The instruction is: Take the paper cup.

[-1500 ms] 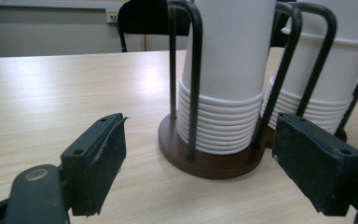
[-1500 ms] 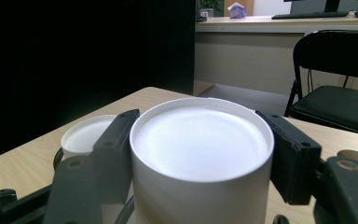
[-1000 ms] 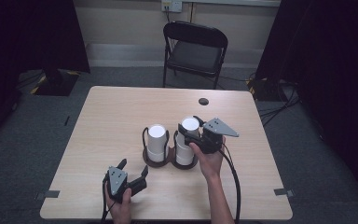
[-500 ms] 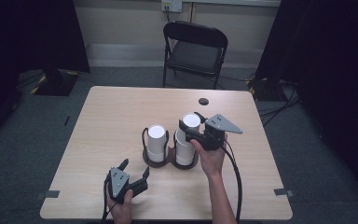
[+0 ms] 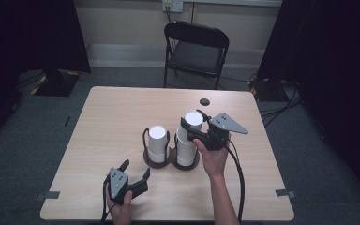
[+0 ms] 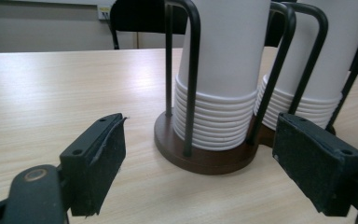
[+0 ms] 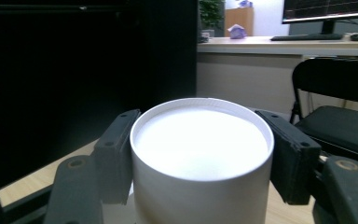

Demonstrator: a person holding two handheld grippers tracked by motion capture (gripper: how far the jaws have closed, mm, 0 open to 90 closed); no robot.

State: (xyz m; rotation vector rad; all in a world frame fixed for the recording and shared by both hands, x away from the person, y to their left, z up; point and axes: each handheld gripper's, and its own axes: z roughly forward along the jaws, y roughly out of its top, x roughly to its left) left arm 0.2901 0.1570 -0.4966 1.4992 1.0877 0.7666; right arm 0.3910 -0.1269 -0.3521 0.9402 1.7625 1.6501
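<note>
A brown holder (image 5: 171,162) with black wire loops stands mid-table and carries two stacks of upturned white cups. The left stack (image 5: 158,140) stands untouched. My right gripper (image 5: 192,123) is shut on the top cup (image 5: 193,117) of the right stack (image 5: 185,151), its jaws pressing both sides of that cup (image 7: 200,186) in the right gripper view. My left gripper (image 5: 136,169) rests open near the table's front edge, short of the holder. In the left gripper view its wide-apart jaws frame the holder base (image 6: 205,161) and both stacks (image 6: 223,70).
A small dark round object (image 5: 205,101) lies near the table's far edge. A black folding chair (image 5: 194,47) stands beyond it. Cables (image 5: 281,101) run on the floor at the right. Bare tabletop (image 5: 112,117) spreads to the left of the holder.
My right gripper has risen a little with the top cup held in it. The left gripper has stayed in place.
</note>
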